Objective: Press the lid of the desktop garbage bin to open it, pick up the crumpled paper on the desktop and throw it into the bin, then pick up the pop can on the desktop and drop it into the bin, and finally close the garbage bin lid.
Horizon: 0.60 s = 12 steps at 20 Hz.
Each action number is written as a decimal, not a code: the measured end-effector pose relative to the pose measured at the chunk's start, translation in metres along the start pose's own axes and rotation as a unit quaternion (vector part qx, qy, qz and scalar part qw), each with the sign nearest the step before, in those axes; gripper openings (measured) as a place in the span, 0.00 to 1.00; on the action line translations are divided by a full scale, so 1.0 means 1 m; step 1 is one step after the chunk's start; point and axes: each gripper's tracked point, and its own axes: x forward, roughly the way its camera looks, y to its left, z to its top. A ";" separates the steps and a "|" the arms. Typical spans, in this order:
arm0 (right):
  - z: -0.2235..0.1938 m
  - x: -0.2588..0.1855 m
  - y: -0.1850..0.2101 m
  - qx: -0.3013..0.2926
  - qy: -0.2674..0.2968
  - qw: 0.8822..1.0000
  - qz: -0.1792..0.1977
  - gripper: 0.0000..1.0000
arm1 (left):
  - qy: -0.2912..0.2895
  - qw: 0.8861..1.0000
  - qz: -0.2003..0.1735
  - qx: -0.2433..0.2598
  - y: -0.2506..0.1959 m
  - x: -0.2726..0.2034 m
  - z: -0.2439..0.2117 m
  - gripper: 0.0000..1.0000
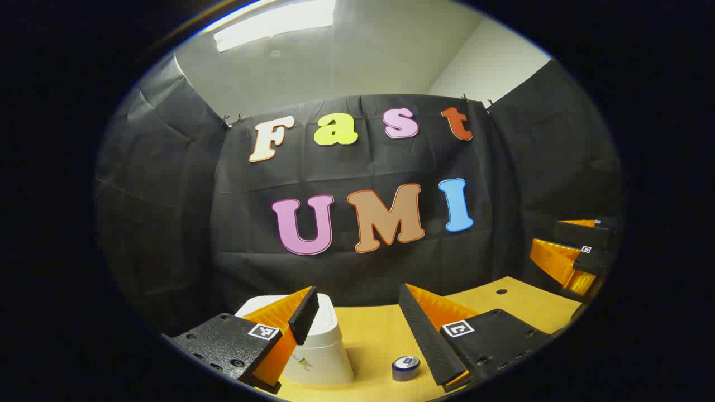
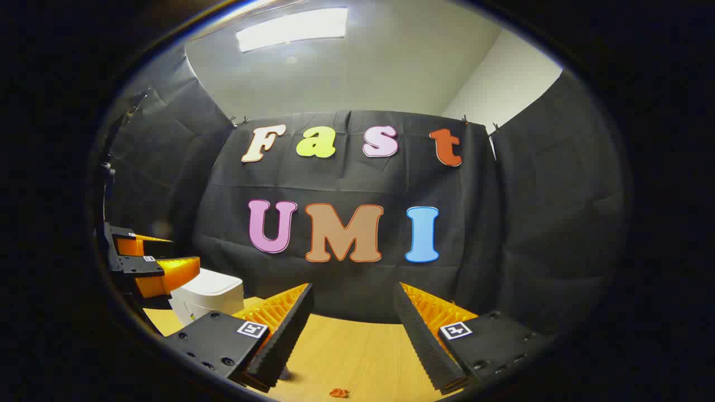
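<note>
Both my left tongs [image 1: 357, 318] and right tongs [image 2: 352, 324] gape, holding nothing. The white bin [image 1: 321, 349] stands near-left on the surface [image 1: 374, 335], lid down, pop can [image 1: 406, 367] beside it. Pressing off-centre could tip it.

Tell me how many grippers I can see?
2. The left gripper hovers open above the white bin and can; the right gripper hangs open over the table.
</note>
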 end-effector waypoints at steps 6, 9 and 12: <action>-0.001 -0.006 0.000 0.010 0.006 1.000 -0.019 0.96 | -0.001 0.999 -0.027 -0.043 -0.008 0.006 -0.006 0.90; 0.004 -0.005 -0.005 0.009 0.000 1.000 -0.030 0.96 | -0.003 0.998 -0.030 -0.057 -0.009 0.009 -0.007 0.90; 0.007 -0.005 -0.007 0.010 -0.005 0.999 -0.037 0.96 | -0.006 0.998 -0.027 -0.056 -0.003 0.013 -0.006 0.90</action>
